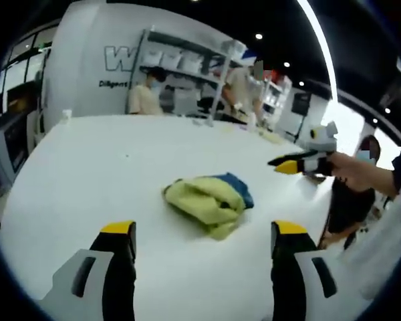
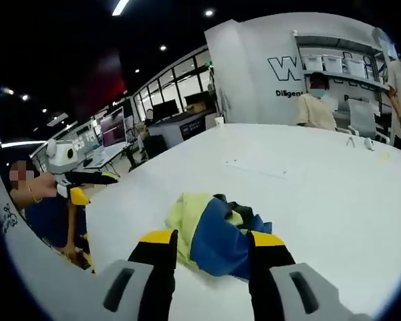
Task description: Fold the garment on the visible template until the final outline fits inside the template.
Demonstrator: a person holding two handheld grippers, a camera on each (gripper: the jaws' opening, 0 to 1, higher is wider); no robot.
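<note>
I am looking along my left gripper (image 1: 204, 251) at the garment (image 1: 209, 198), a crumpled heap of yellow-green cloth with a bit of blue showing at its far side, and it is lying on the white table (image 1: 87, 174) a little beyond my jaws, which are standing wide apart with nothing between them. To the right of the garment in this left gripper view, my right gripper (image 1: 301, 162) is hovering above the table's edge, held in a hand (image 1: 351, 167); its yellow-tipped jaws are looking close together from here. In the right gripper view the garment (image 2: 217, 234) is sitting just past the right gripper (image 2: 210, 244), blue cloth nearest me and yellow-green behind, and the jaws are spread to either side of it without pinching any fabric (whether the tips are brushing the cloth I cannot tell). Left of the garment, off the table's (image 2: 321, 194) edge, my left gripper (image 2: 87, 184) is showing. Beyond the garment, people are standing by the shelves (image 1: 187, 60).
</note>
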